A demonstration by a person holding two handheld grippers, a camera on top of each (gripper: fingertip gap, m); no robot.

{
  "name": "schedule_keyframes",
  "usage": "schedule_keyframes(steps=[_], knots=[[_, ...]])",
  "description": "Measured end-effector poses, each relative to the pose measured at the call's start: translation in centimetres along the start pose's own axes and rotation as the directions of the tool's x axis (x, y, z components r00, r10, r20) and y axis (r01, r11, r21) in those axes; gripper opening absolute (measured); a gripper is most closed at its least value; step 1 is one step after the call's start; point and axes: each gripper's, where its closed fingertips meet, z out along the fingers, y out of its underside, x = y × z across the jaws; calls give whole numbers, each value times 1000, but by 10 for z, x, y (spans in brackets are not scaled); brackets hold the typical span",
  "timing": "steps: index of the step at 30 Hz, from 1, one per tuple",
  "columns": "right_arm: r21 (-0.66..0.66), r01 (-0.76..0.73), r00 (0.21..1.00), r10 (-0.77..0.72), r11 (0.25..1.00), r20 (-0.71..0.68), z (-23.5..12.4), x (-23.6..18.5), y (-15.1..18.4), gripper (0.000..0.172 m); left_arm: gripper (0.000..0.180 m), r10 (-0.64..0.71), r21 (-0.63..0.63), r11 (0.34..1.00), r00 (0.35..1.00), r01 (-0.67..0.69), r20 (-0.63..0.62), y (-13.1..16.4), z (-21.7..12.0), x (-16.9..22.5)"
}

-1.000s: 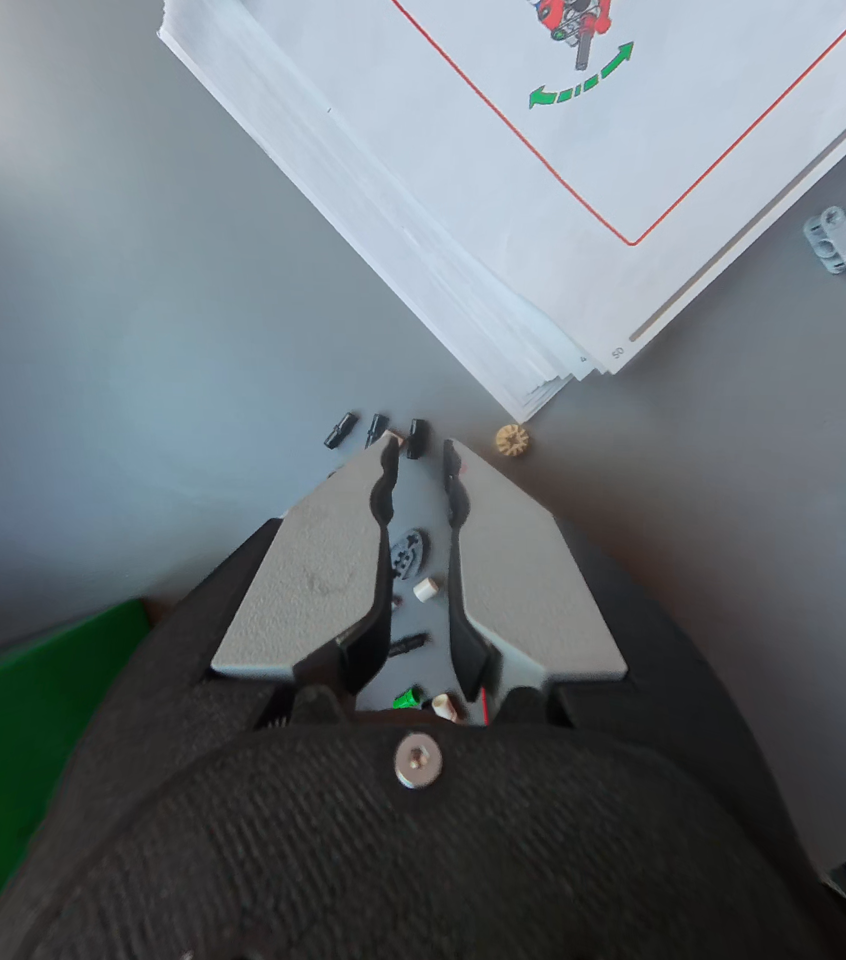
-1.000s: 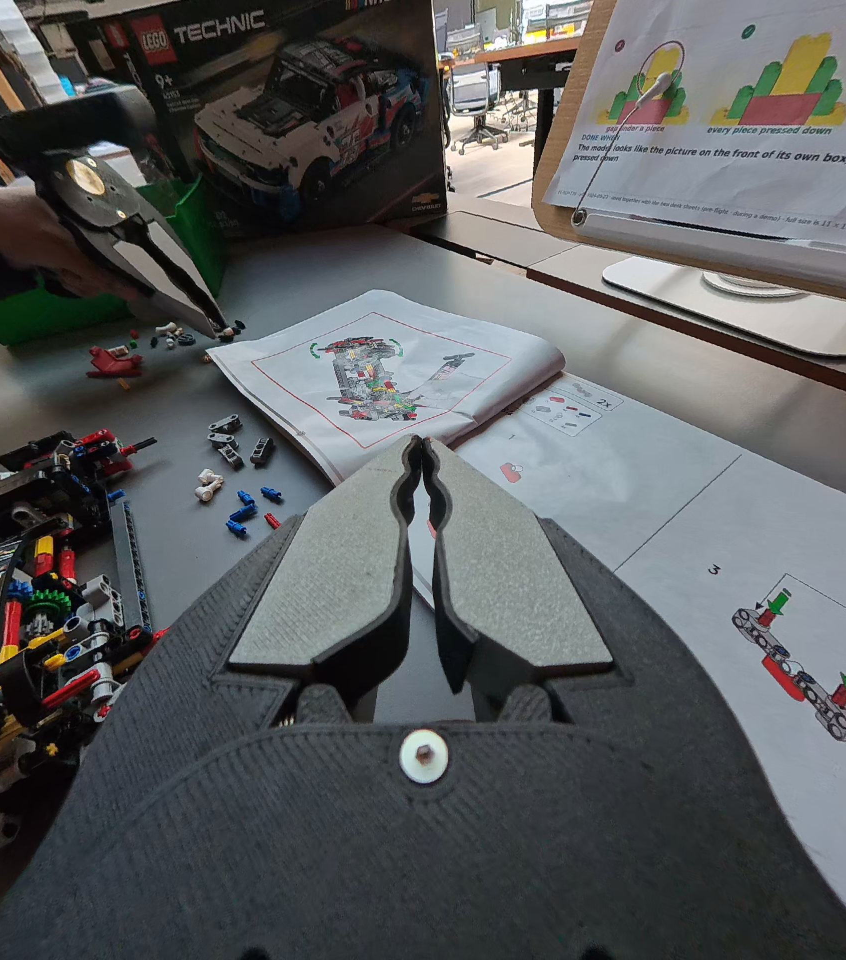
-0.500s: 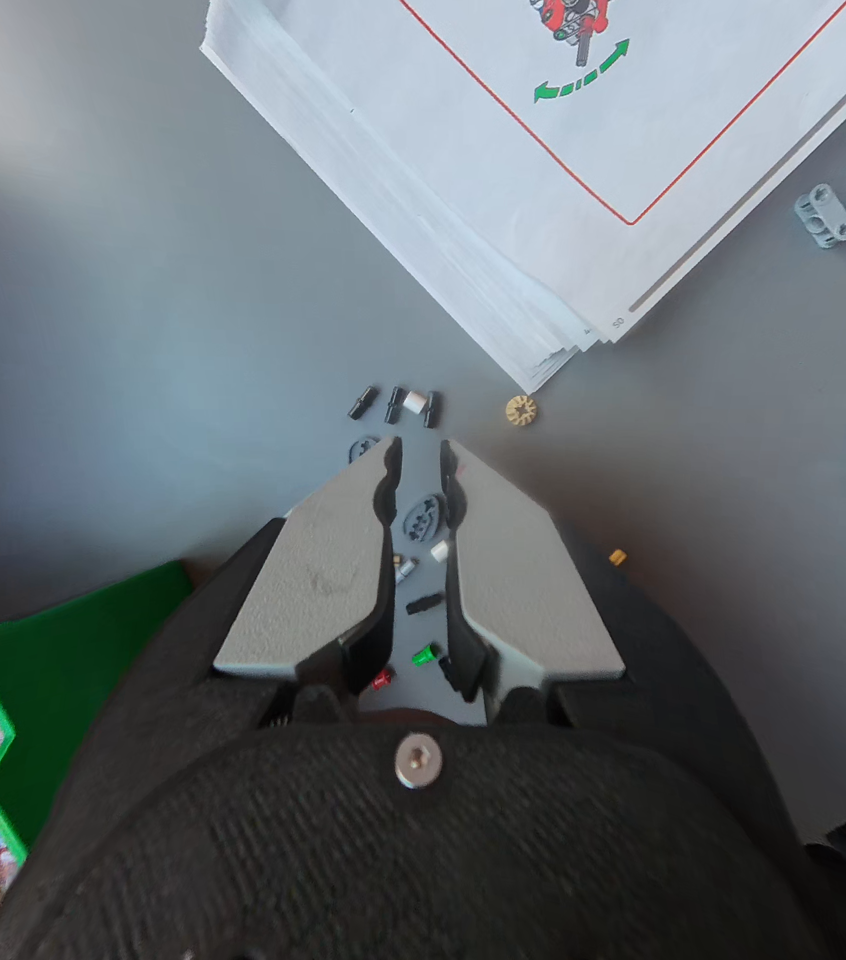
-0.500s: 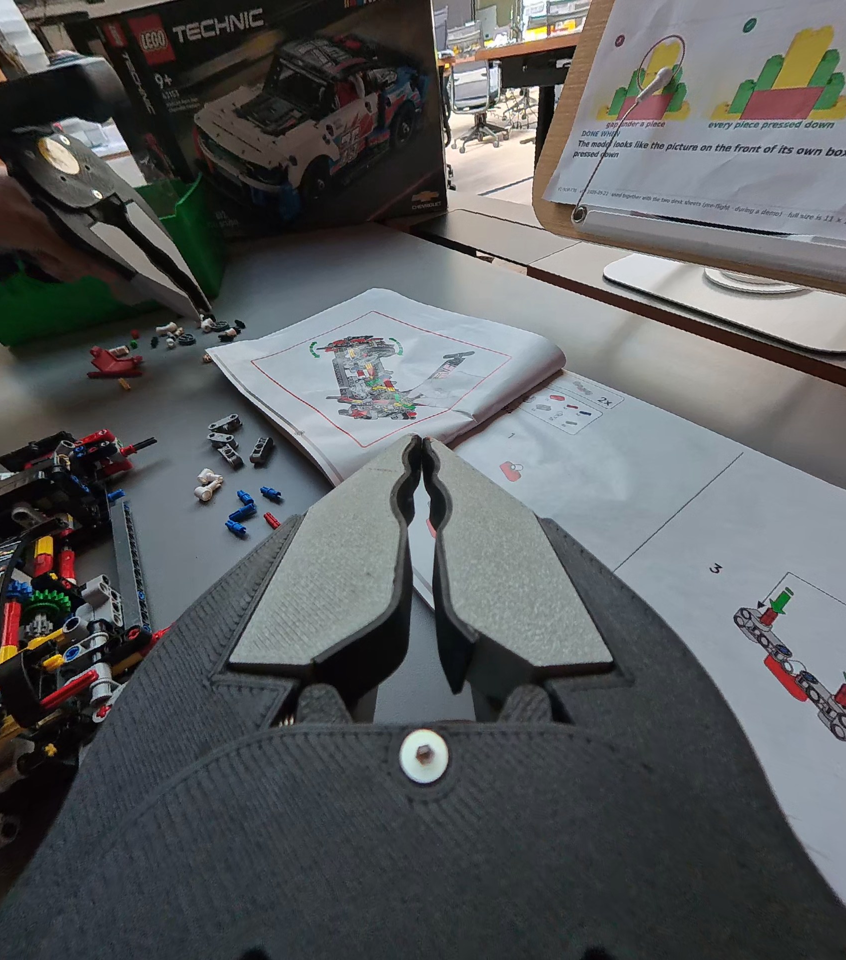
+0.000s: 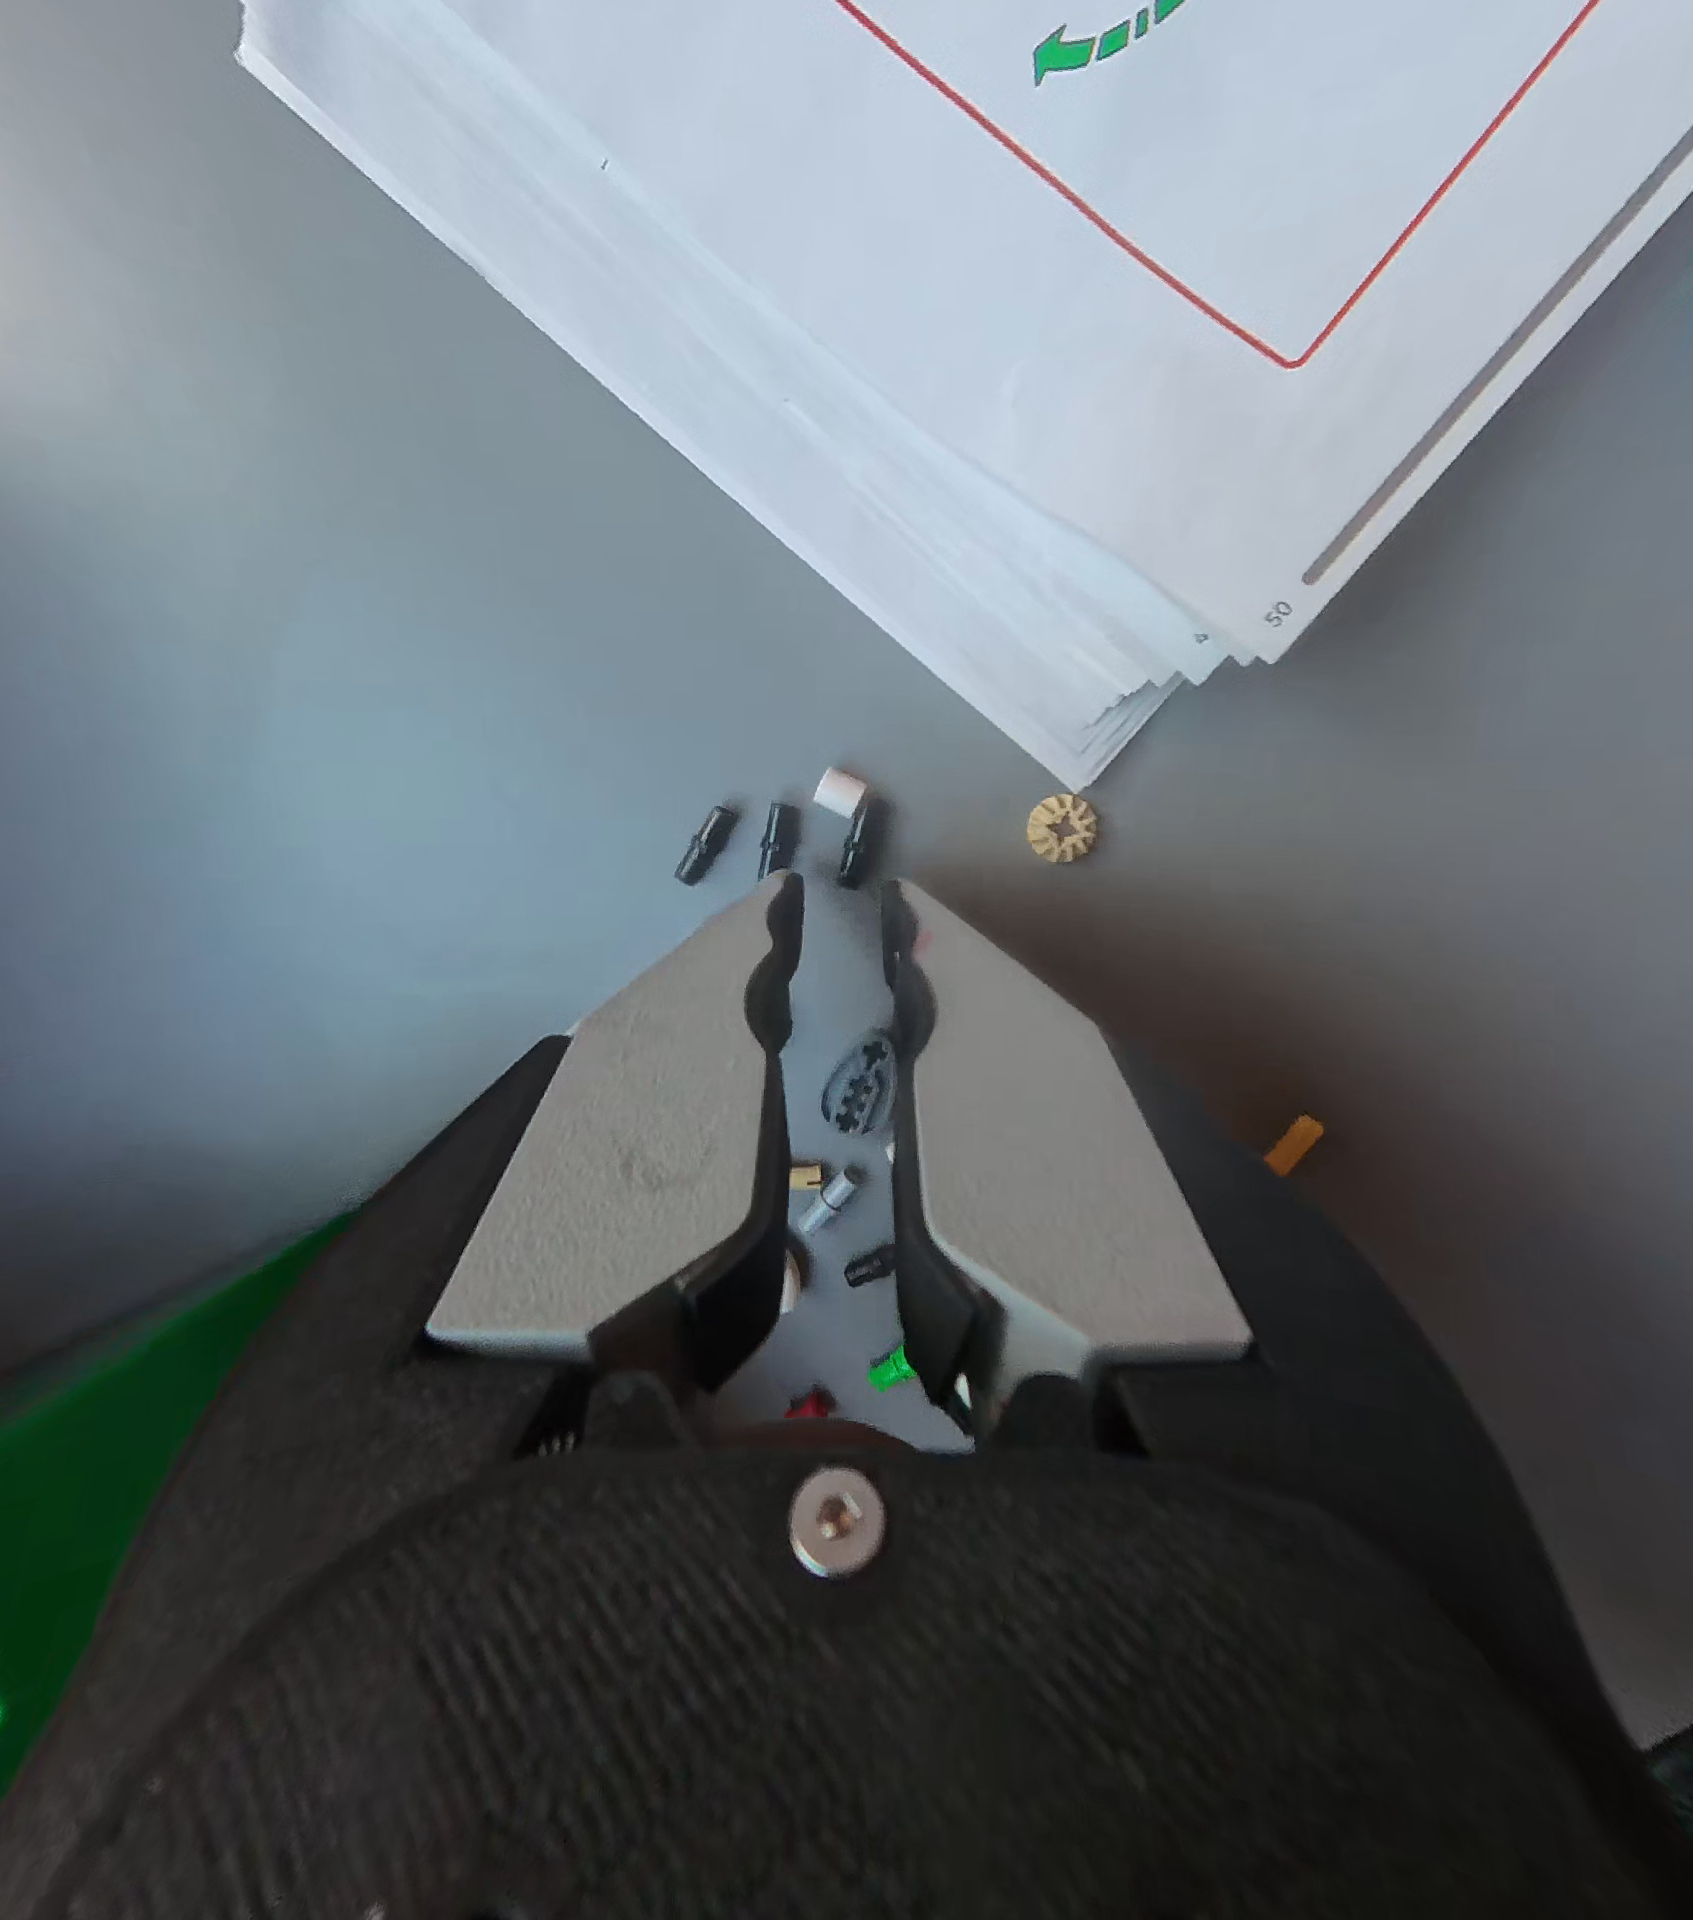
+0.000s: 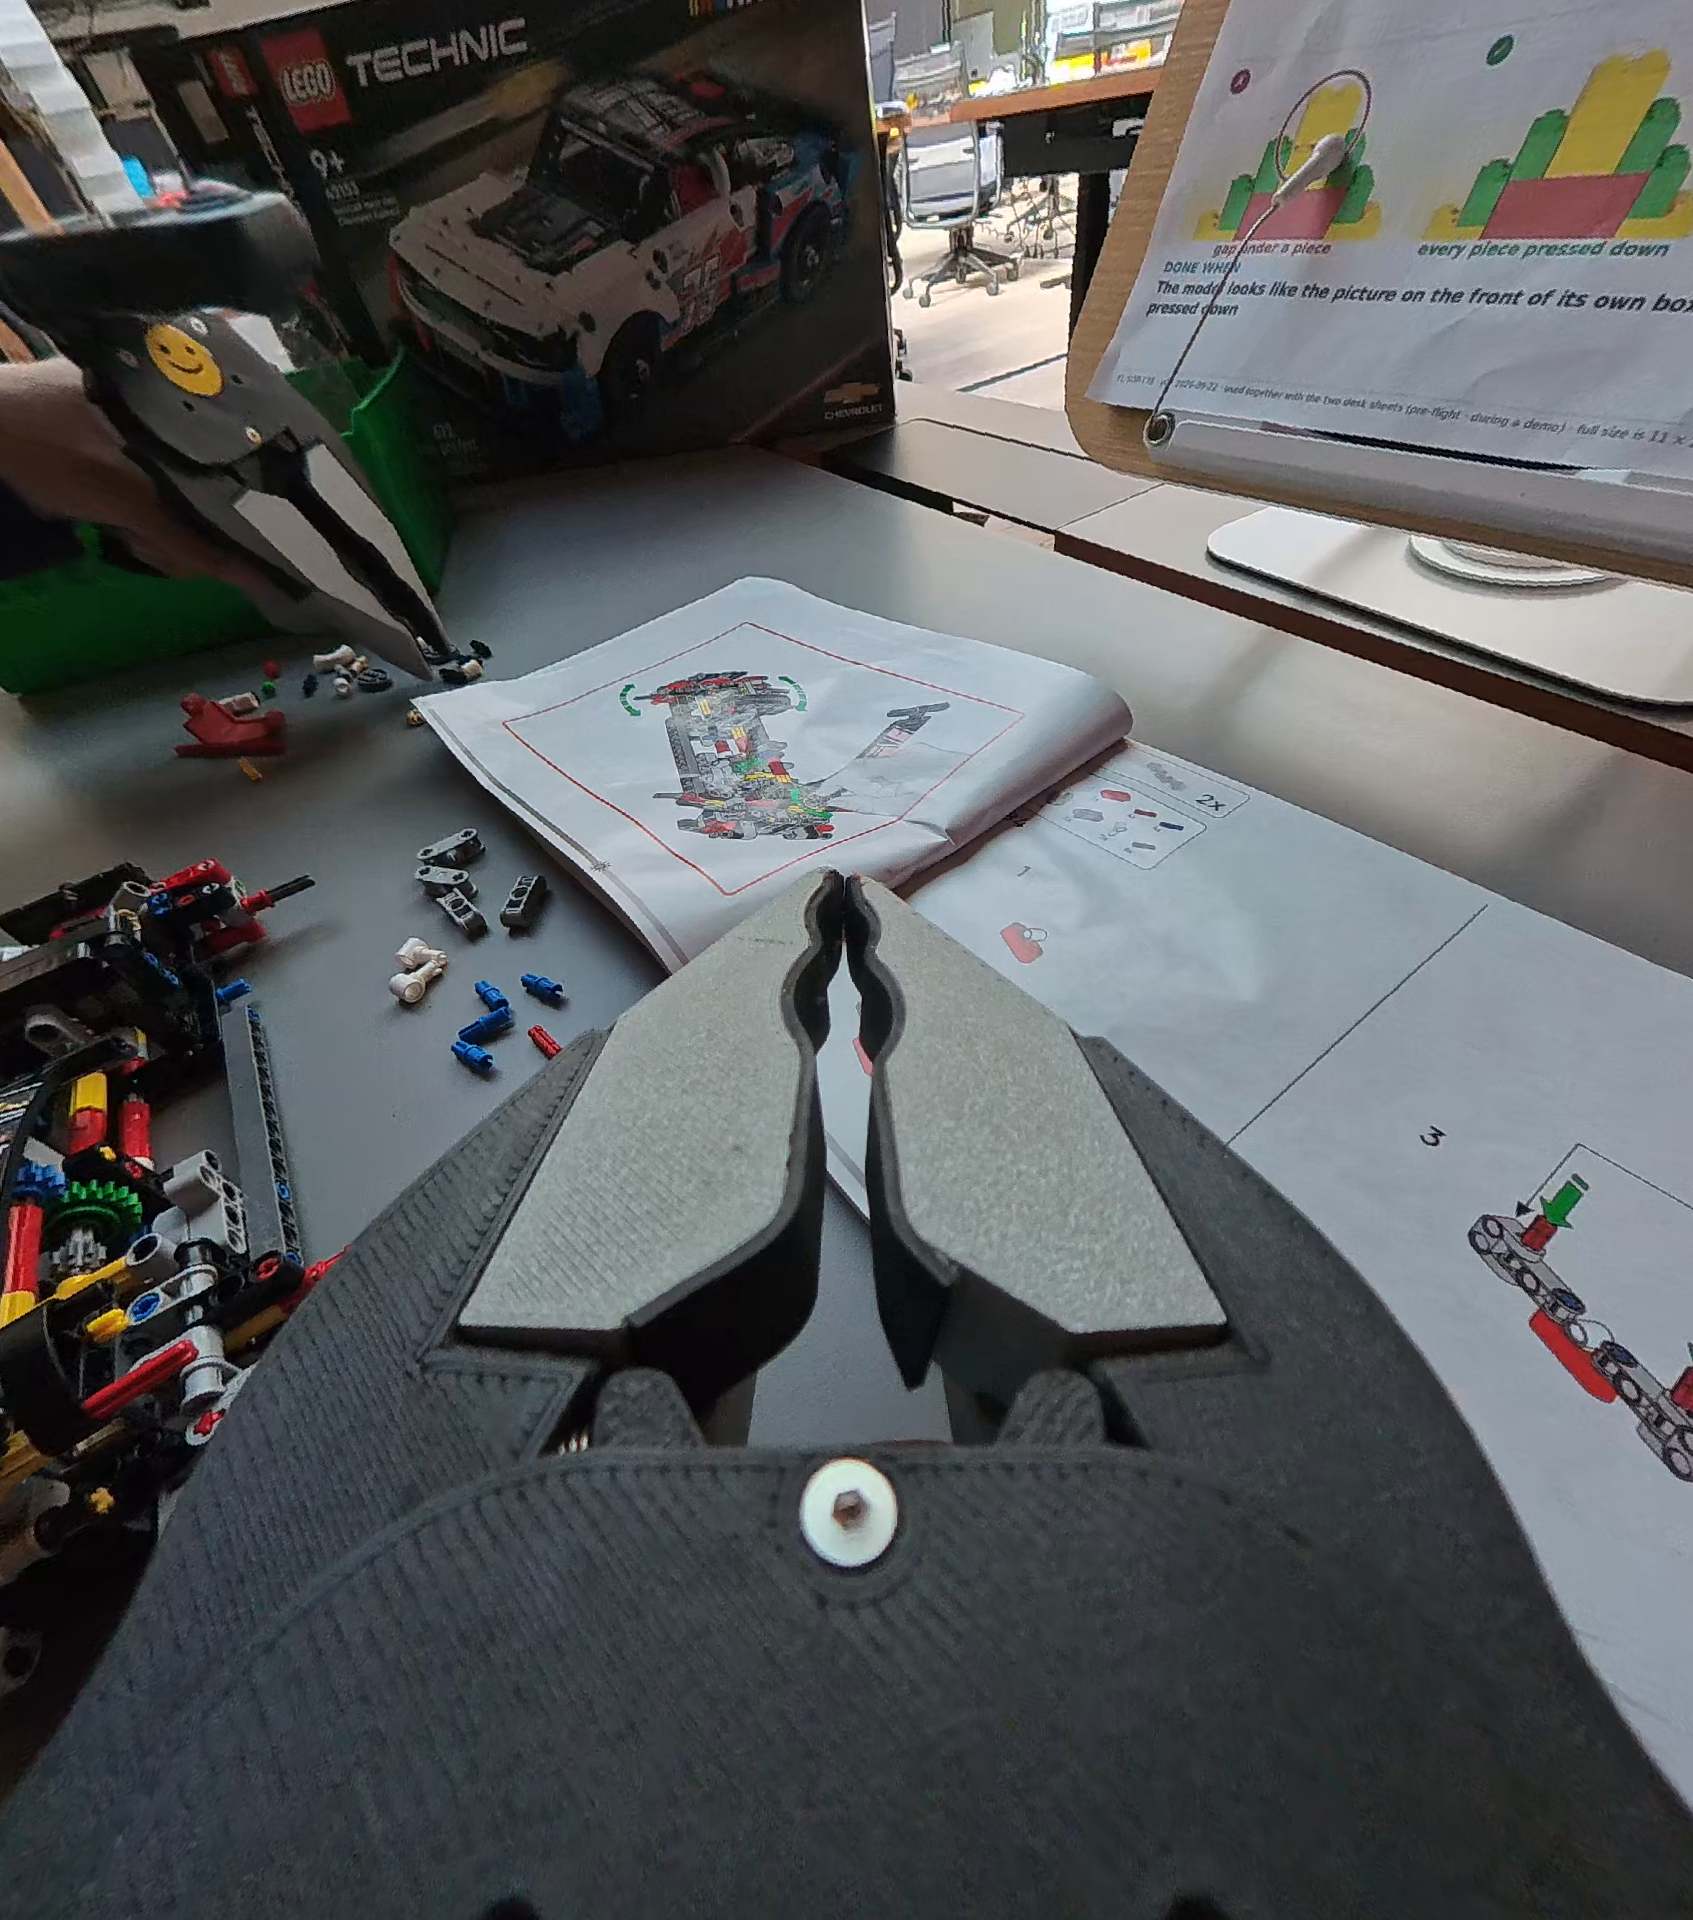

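My right hand-held gripper [image 6: 843, 891] hangs fully closed and bare above the open instruction booklet [image 6: 769, 748] on the grey bench [image 6: 925, 540]. My left hand-held gripper [image 5: 840, 896] stands slightly open, holding nothing, its tips just short of three black pins [image 5: 777, 840], a white bush [image 5: 839, 790] and a tan gear [image 5: 1063, 828].

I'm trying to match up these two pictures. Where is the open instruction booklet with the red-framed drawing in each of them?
Left wrist view: the booklet fills the upper right, its page corner pointing down toward the tan gear.
Right wrist view: the booklet lies open at mid-picture on the grey table, just beyond the right gripper.
Shared landmark: the left gripper, whose open tips hover by the booklet's corner.
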Motion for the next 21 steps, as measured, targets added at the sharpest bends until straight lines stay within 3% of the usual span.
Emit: schedule_keyframes(steps=[13, 21], knots=[[0, -1, 1000, 1, 1000, 3, 0, 0, 0, 0, 1, -10, 29, 1000, 998, 11, -54, 2, 1, 12], [-1, -1, 1000, 1, 1000, 2, 0, 0, 0, 0, 1, 44, 128, 991, 995, -32, -87, -15, -22, 44]])
